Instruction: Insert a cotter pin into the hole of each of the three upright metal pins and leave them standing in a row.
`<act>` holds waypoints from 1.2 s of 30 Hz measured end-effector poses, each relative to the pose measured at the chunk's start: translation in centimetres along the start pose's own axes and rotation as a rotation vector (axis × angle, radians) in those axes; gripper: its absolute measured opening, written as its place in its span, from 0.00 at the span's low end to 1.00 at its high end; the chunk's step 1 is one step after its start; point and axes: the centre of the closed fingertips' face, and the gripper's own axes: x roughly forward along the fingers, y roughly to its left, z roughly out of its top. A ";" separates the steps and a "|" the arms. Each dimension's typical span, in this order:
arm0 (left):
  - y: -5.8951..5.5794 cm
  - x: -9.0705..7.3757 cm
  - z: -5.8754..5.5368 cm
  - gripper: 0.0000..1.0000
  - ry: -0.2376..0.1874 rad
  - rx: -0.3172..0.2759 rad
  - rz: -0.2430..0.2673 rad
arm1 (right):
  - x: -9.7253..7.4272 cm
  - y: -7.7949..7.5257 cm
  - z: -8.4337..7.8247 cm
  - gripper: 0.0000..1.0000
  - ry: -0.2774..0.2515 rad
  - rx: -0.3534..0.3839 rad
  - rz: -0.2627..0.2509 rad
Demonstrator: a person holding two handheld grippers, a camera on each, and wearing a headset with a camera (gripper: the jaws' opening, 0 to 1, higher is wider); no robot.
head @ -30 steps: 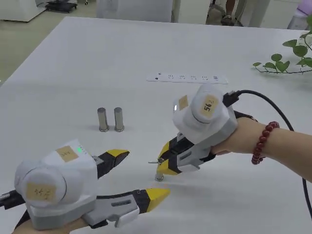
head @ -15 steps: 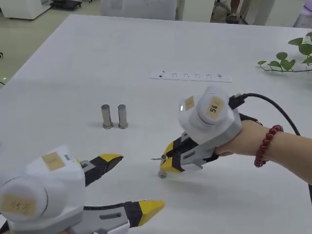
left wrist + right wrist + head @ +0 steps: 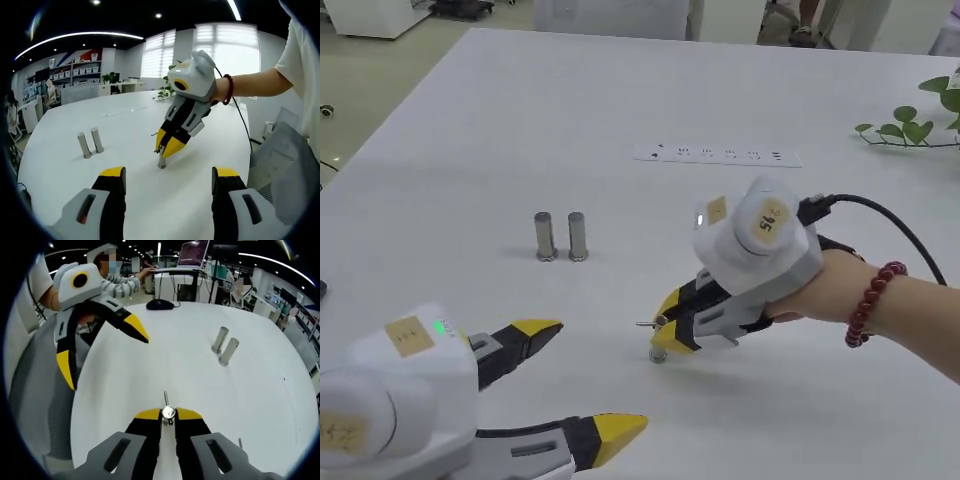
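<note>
The right gripper (image 3: 665,332) is clenched, its yellow-tipped jaws pressed round the top of a short silver metal pin (image 3: 658,354) that stands upright on the white tabletop (image 3: 500,120). From here I can't make out whether the jaws pinch the pin itself or only the wire. A thin wire cotter pin (image 3: 643,324) pokes out sideways past the jaw tips, level with the pin's top. The right gripper view has that pin's round shiny head (image 3: 168,412) sitting between the two yellow tips, with the wire (image 3: 165,397) pointing straight ahead beyond it. The hand holding this gripper wears a red bead bracelet (image 3: 867,303).

The left gripper (image 3: 590,378) hangs nearer the person, jaws spread wide with nothing in them, well apart from the work.

Further out, two matching silver metal pins (image 3: 560,236) stand upright just beside each other, well away from the third. Beyond them a flat white power strip (image 3: 718,155) lies on the table, and a leafy green plant sprig (image 3: 912,125) reaches in from the far right edge.
</note>
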 end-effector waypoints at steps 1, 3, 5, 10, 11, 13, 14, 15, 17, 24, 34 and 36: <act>0.0 -0.1 0.0 0.69 -0.002 -0.002 0.001 | 0.0 0.0 0.0 0.11 0.000 -0.001 -0.002; 0.1 -0.3 0.0 0.69 -0.004 -0.008 0.008 | 0.0 0.0 0.0 0.11 -0.003 0.000 -0.007; 0.1 -0.5 0.0 0.69 -0.006 -0.011 0.013 | 0.0 0.0 0.1 0.11 -0.006 0.001 -0.011; 0.2 -0.8 0.0 0.69 -0.007 -0.014 0.020 | 0.2 0.0 0.3 0.10 -0.007 0.004 -0.010; 0.1 -0.8 0.0 0.69 -0.007 -0.015 0.019 | 0.3 0.0 0.4 0.10 -0.007 0.004 -0.010; 0.1 -1.0 0.0 0.69 -0.010 -0.017 0.021 | 0.5 -0.1 0.6 0.10 -0.009 0.001 -0.011; 0.1 -1.0 0.0 0.69 -0.011 -0.017 0.022 | 0.6 -0.1 0.7 0.10 -0.009 0.000 -0.011; 0.2 -1.1 0.0 0.69 -0.011 -0.017 0.024 | 0.7 -0.1 0.8 0.10 -0.010 0.000 -0.012; 0.2 -1.2 0.0 0.69 -0.011 -0.018 0.027 | 0.8 -0.1 1.1 0.10 -0.011 -0.001 -0.011; 0.3 -1.7 -0.3 0.69 -0.008 -0.025 0.035 | 1.5 -0.2 2.1 0.10 -0.022 0.002 -0.008; 0.4 -2.3 -0.3 0.69 -0.016 -0.037 0.047 | 2.3 -0.3 3.2 0.10 -0.028 -0.003 -0.004; 0.4 -2.4 -0.3 0.69 -0.018 -0.037 0.049 | 2.4 -0.4 3.2 0.10 -0.029 -0.001 -0.004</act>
